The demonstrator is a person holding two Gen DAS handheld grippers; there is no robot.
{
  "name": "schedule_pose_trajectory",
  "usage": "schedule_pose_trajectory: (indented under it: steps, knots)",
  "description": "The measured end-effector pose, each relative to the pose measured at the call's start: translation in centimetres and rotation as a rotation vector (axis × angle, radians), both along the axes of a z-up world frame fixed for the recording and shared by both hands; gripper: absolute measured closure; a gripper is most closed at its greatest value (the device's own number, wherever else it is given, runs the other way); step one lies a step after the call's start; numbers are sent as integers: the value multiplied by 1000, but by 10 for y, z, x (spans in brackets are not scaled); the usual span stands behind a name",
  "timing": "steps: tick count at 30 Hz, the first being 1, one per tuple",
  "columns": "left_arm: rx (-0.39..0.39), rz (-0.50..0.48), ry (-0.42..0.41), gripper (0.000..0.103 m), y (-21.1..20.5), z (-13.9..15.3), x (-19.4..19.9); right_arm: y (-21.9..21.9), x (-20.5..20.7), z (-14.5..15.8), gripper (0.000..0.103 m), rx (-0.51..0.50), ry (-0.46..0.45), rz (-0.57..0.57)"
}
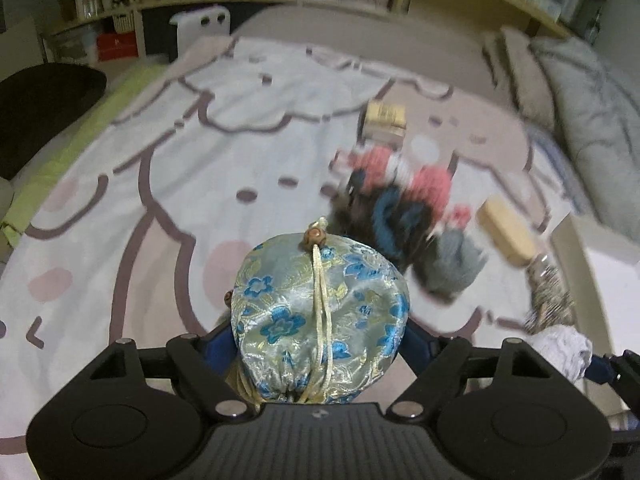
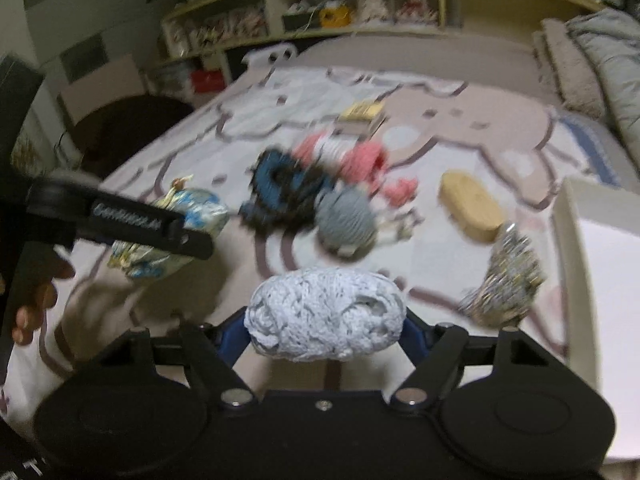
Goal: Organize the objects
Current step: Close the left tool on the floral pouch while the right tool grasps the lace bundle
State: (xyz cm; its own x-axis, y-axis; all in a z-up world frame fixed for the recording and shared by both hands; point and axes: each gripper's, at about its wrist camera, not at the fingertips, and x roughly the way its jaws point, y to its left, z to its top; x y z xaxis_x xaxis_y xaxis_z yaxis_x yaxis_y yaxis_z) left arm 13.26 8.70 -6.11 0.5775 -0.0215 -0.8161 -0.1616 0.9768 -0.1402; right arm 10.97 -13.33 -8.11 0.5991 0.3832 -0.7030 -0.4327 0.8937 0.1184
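Note:
A pale silk drawstring pouch [image 1: 320, 320] with blue flowers fills the jaws of my left gripper [image 1: 320, 336], whose blue pads press on its sides; it hangs clear of the printed blanket [image 1: 160, 152]. The right wrist view shows the same pouch [image 2: 204, 208] behind one black left finger [image 2: 152, 226]. My right gripper [image 2: 326, 330] is shut on a white knitted yarn ball [image 2: 324, 312], also lifted off the blanket. That ball [image 1: 564, 348] shows at the right edge of the left wrist view.
Loose items lie mid-blanket: blue-black yarn [image 2: 280, 188], a grey ball [image 2: 346, 220], pink yarn [image 2: 360, 160], a wooden block [image 2: 472, 208], a glittery bundle [image 2: 508, 280], a small box [image 2: 362, 114]. A white bin [image 2: 600, 300] stands right; shelves [image 2: 360, 4] run behind. A hand [image 2: 36, 304] is at left.

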Motion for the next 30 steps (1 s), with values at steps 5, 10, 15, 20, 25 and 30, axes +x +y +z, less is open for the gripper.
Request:
schedule_pose_trajectory:
  steps: [5,10,15,20,25,30]
  knots:
    - [-12,-1,-81,21,-4,21,-13,-17,5,22,26,38,-42,-46]
    - [-16,3,-125,21,-7,33,-22,-24,4,35,26,33,-88,-63]
    - [-17,5,-151,21,-8,41,-27,-30,4,47,26,19,-107,-97]
    - [15,-8,-186,21,-14,53,-32,-36,9,59,26,26,-117,-109]
    - [25,-17,-224,21,-19,73,-24,-42,19,81,26,25,-153,-124]
    - [24,-28,-256,21,-33,92,-5,-63,34,108,26,44,-196,-159]
